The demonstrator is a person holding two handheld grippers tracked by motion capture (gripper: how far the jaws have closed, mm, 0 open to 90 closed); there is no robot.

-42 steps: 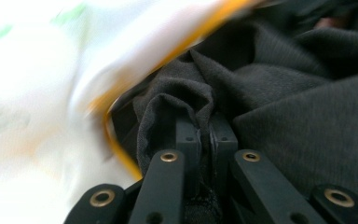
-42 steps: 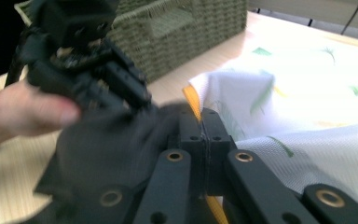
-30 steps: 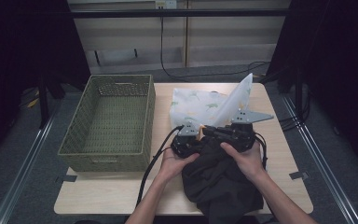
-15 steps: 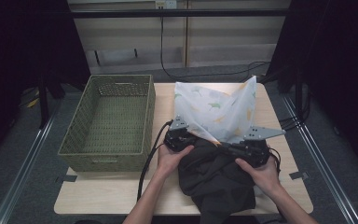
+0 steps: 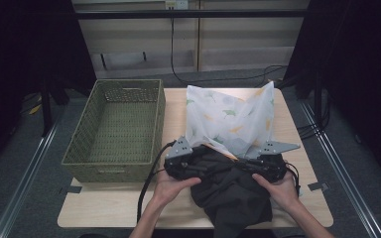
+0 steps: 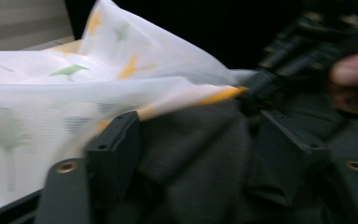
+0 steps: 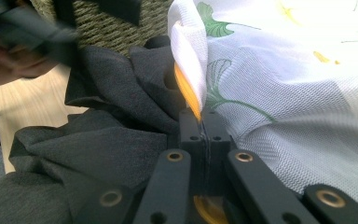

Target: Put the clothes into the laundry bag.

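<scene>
1. The counter [image 5: 287, 124] is carrying everything: light wood, standing on a grey floor with dark curtains at both sides and pale panelling behind it.
2. The green woven basket [image 5: 116, 129] is sitting on the counter's left part, its long axis running away from me, just beside the cloths.
3. The white leaf-print cloth [image 5: 228, 116] is lying on the far middle of the counter, spreading from my hand-held grippers away from me, its two far corners pointing up and outward.
4. The dark grey garment [image 5: 228, 193] is bunching between my hands and reaching to the near edge, its long axis running towards me.
5. My right hand-held gripper [image 5: 258, 166] is pinching the white cloth's orange-edged hem; the right gripper view [image 7: 200, 119] is showing its jaws pressed together on that hem, which the high view is too small to tell.
6. My left hand-held gripper [image 5: 191, 166] has just been opening; in the left gripper view [image 6: 200, 149] its jaws are standing apart over the dark garment, with the white cloth's edge lying across the left jaw, unpinched.
</scene>
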